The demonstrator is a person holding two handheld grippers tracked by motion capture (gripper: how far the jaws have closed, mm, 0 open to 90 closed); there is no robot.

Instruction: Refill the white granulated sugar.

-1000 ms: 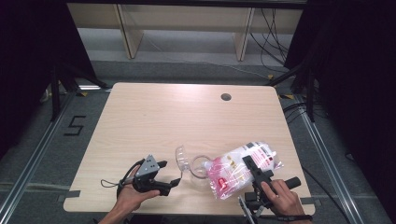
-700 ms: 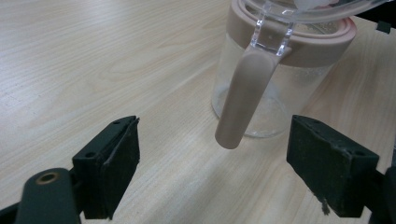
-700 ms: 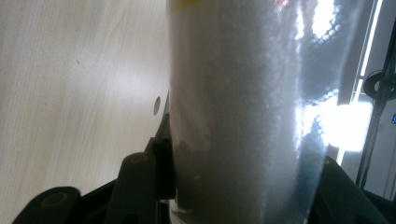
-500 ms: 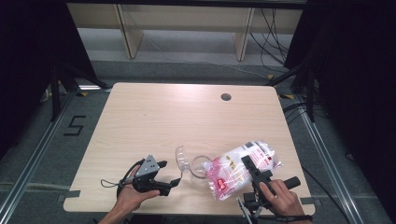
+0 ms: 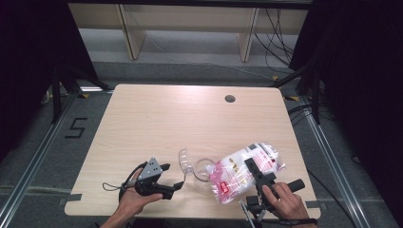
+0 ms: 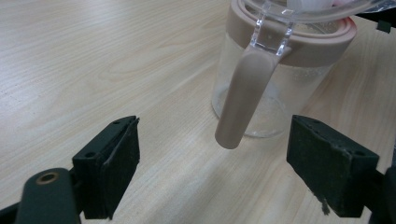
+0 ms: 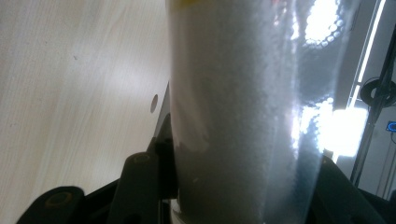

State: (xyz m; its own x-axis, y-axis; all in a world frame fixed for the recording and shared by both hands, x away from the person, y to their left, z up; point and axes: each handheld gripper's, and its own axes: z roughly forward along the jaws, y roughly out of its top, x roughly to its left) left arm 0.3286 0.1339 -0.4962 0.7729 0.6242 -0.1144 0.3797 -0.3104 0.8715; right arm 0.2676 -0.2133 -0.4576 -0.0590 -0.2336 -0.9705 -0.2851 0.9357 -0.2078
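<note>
High view: fixed above the near edge of the table, facing forward and down; whole tabletop visible, shelving beyond.

Left gripper view: rides low over the wood, looks along its jaws at the jar, very near. High view shares this jar, just ahead of the left gripper.

Right gripper view: pressed right up against the bag; table alongside. High view shares that bag at the right gripper.

A clear jar with dusty-pink rim, a white-and-pink printed bag (white grains inside), black claw pads.
</note>
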